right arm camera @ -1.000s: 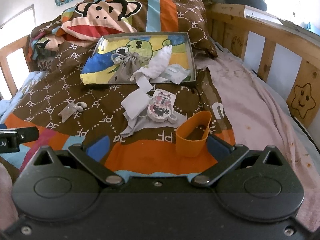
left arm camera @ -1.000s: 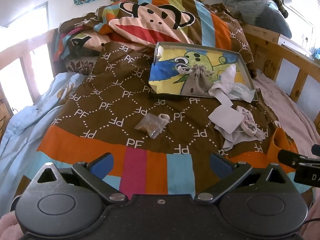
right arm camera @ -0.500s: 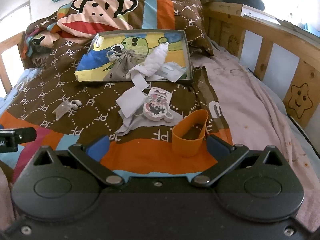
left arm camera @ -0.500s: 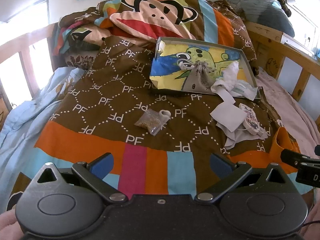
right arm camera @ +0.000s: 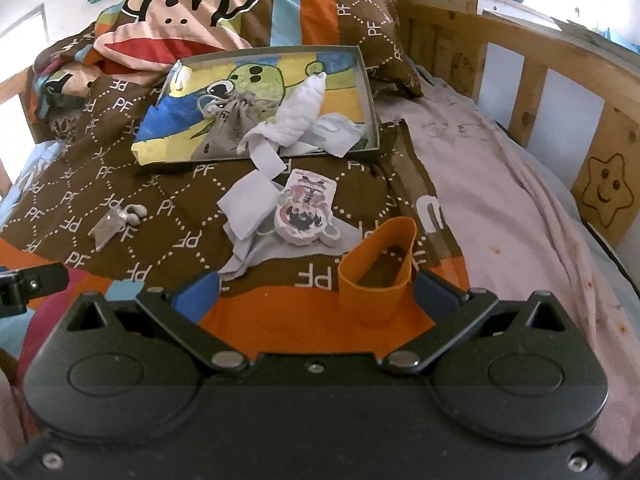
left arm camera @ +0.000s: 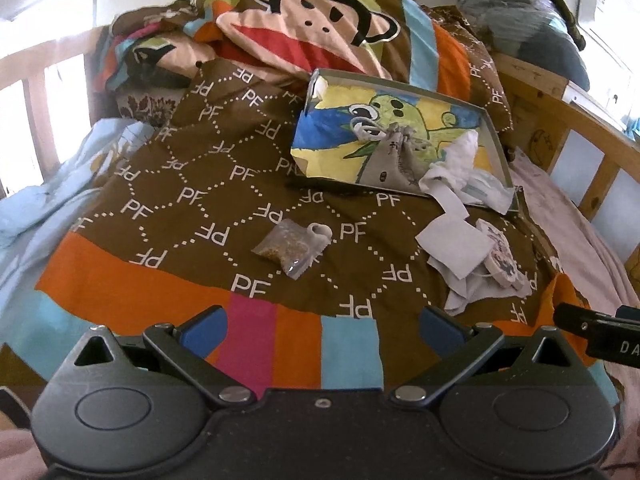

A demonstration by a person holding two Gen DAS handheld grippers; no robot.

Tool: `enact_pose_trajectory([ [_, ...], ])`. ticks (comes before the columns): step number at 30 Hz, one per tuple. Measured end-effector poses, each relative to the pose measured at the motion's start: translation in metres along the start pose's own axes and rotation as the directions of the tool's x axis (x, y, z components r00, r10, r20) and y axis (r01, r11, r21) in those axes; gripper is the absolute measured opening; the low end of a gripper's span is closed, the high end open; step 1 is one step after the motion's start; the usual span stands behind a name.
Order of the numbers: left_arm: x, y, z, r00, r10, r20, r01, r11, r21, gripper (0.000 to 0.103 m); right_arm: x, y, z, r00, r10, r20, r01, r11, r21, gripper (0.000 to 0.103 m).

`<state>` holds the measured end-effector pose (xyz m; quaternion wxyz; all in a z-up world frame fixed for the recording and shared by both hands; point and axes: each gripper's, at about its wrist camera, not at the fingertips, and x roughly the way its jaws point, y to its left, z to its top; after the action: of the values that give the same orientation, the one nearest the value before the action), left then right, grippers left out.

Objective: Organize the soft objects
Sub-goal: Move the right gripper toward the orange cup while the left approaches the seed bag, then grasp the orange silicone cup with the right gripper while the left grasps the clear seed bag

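A shallow box (left arm camera: 498, 148) (right arm camera: 370, 92) with a cartoon drawing lies on the bed and holds a grey drawstring pouch (left arm camera: 394, 160) (right arm camera: 230, 126) and white cloths (right arm camera: 302, 106). Near it on the brown quilt lie a white cloth (left arm camera: 454, 246) (right arm camera: 250, 206), a cartoon-printed pad (right arm camera: 306, 210) (left arm camera: 500, 254), a small clear bag of brown bits (left arm camera: 290, 246) (right arm camera: 110, 226) and an orange sleeve (right arm camera: 376, 276). My left gripper (left arm camera: 322, 326) is open and empty, below the bag. My right gripper (right arm camera: 316, 288) is open and empty, the orange sleeve by its right finger.
The quilt (left arm camera: 200, 184) covers the bed, with a bunched monkey-print heap (left arm camera: 304, 28) behind the box. A wooden bed rail (right arm camera: 532, 76) runs along the right, a pink sheet (right arm camera: 492, 216) beside it. A light-blue blanket (left arm camera: 44, 200) lies at the left.
Both grippers have moved forward toward the items, which now look larger and nearer. Both stay open and empty. Nothing on the bed has moved.
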<state>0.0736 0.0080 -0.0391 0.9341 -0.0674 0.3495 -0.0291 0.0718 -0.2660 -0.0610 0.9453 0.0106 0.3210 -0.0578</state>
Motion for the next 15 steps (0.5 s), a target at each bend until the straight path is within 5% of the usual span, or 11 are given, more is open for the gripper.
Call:
enact_pose_trajectory([
  [5, 0.025, 0.012, 0.011, 1.0, -0.001, 0.016, 0.001, 0.999, -0.039, 0.102, 0.025, -0.008, 0.011, 0.999, -0.034, -0.014, 0.035, 0.999, 0.036, 0.103],
  [15, 0.096, 0.016, 0.037, 0.999, -0.047, 0.016, 0.046, 0.995, 0.092, 0.102, 0.081, -0.019, 0.01, 0.995, -0.096, -0.011, 0.096, 0.995, 0.041, 0.103],
])
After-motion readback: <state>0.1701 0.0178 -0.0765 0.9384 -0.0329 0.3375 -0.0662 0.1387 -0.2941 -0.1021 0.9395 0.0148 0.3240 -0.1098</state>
